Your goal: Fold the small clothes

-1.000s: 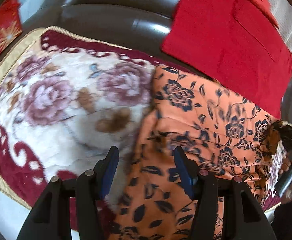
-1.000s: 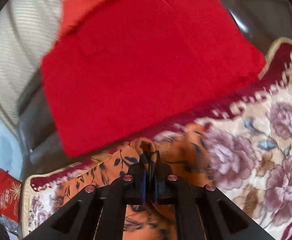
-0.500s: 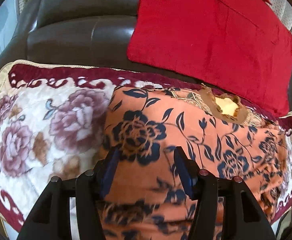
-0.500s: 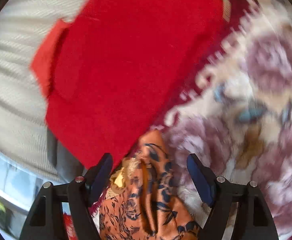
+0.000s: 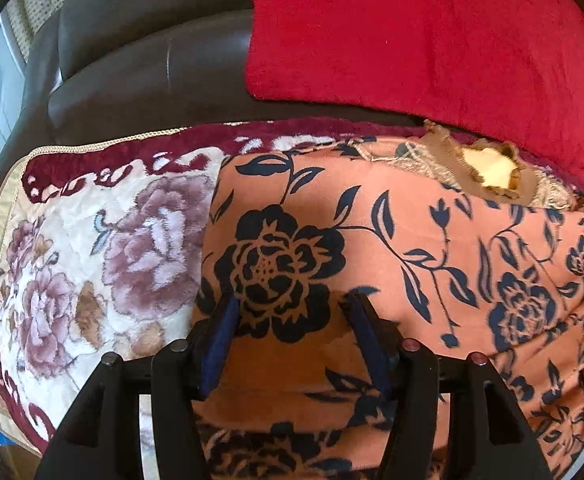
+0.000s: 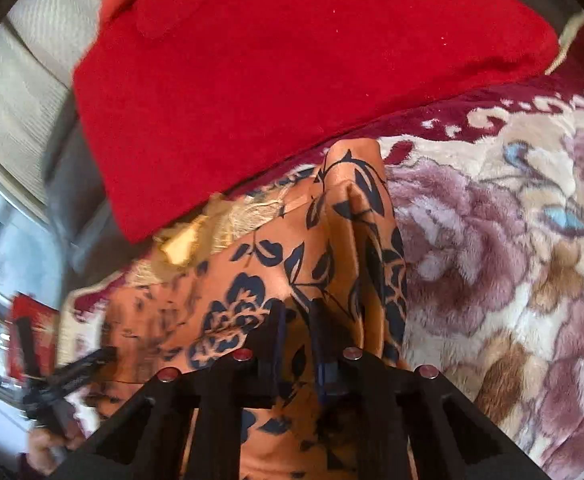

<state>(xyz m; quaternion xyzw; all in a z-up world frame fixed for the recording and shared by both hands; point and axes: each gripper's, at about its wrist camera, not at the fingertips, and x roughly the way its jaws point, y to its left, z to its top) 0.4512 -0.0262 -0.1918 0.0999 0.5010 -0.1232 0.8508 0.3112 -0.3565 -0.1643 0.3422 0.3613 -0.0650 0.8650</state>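
Since half a second ago my right gripper (image 6: pixel 295 312) has closed from wide apart to nearly together, and it now pinches a raised fold of the garment (image 6: pixel 332 248) at lower centre of the right view. My left gripper (image 5: pixel 292 308) has barely shifted; its jaws stand spread and loose, empty, low over the cloth.

In the left view the garment (image 5: pixel 372 264), orange with dark blue flowers, fills the centre and right of the frame. It lies spread on the blanket (image 5: pixel 91 248), a plush cream one with mauve roses and a maroon border, which shows bare at the left. The neck opening (image 5: pixel 488 168) with its pale lining sits at upper right, touching the lower edge of the red cushion (image 5: pixel 412 32). That cushion leans on the dark sofa (image 5: pixel 139 64) across the top.

In the right view the cushion (image 6: pixel 292 60) takes up the top half and crowds the fold from behind. The blanket (image 6: pixel 512 240) fills the right side. At lower left, blurred, my left hand (image 6: pixel 47 444) holds its black tool beside the garment's edge.
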